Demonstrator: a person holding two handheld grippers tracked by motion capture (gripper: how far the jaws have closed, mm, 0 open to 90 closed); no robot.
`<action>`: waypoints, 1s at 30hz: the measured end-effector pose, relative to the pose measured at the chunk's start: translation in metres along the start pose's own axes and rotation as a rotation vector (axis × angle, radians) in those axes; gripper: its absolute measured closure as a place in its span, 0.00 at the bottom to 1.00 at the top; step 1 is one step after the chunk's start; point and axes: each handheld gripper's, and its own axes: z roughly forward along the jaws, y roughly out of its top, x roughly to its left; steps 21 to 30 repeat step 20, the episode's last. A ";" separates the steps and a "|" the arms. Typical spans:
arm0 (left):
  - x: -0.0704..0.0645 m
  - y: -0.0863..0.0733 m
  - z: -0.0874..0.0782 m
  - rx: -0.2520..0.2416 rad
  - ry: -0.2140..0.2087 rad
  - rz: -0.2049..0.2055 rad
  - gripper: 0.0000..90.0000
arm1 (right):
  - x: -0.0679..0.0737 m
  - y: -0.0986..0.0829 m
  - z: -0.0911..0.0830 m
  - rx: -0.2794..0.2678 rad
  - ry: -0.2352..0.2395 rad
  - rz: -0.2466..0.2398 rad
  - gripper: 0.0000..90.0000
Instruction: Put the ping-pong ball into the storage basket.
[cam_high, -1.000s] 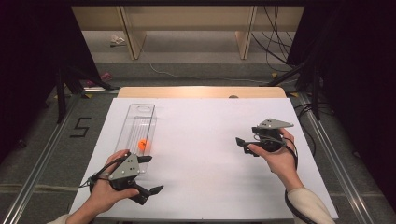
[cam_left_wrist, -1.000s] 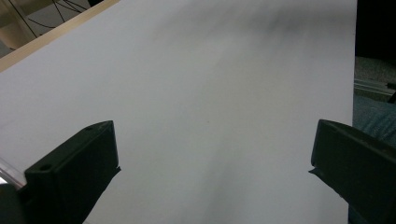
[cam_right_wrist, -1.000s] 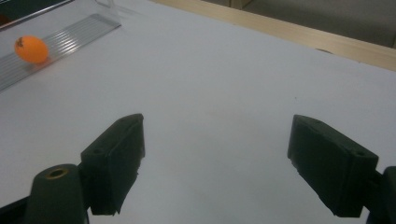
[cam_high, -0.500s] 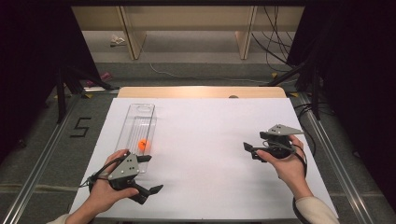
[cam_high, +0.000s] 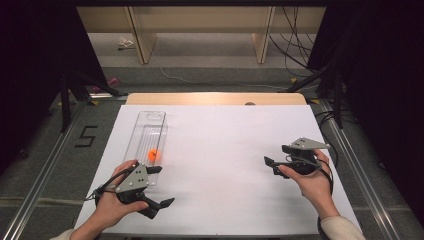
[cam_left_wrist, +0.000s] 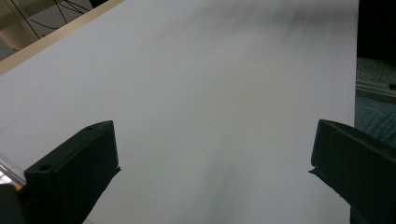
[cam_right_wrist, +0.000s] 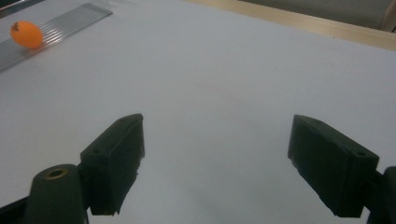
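The orange ball (cam_high: 153, 154) lies inside a long clear tray (cam_high: 150, 125) on the left part of the white table (cam_high: 225, 145). The ball sits near the tray's close end. In the right gripper view the ball (cam_right_wrist: 26, 34) is far off at about 10 o'clock, resting on the ribbed floor of the tray (cam_right_wrist: 70, 21).

From the ball, the left gripper (cam_high: 159, 186) is at about 6 o'clock, just past the near end of the tray. The person's left hand (cam_high: 112, 205) holds it from behind, with the forearm coming in from the bottom edge. The gripper points toward 3 o'clock, across the table. Its fingers (cam_left_wrist: 74, 168) are spread wide, with only bare white table between them. One finger lies next to the tray's near end. I cannot tell if it touches the tray.

The right gripper (cam_high: 272, 166) is well apart from the ball, at about 3 o'clock from it, near the right side of the table. The person's right hand (cam_high: 312, 182) grips it from below, with the wrist bent up. It points toward 9 o'clock, back at the tray. Its fingers (cam_right_wrist: 116, 158) are also wide apart and hold nothing.

Past the far edge of the table is a grey floor with loose cables (cam_high: 295, 35).
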 end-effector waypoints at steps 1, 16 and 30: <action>0.000 0.000 0.000 0.000 0.000 0.000 0.00 | 0.000 -0.001 -0.001 0.001 0.001 0.000 0.22; 0.001 0.000 0.000 0.001 -0.001 0.001 0.00 | -0.001 -0.004 -0.003 -0.003 0.003 0.010 0.22; 0.002 0.000 0.000 0.002 -0.002 0.001 0.00 | -0.001 -0.004 -0.003 -0.004 0.002 0.016 0.22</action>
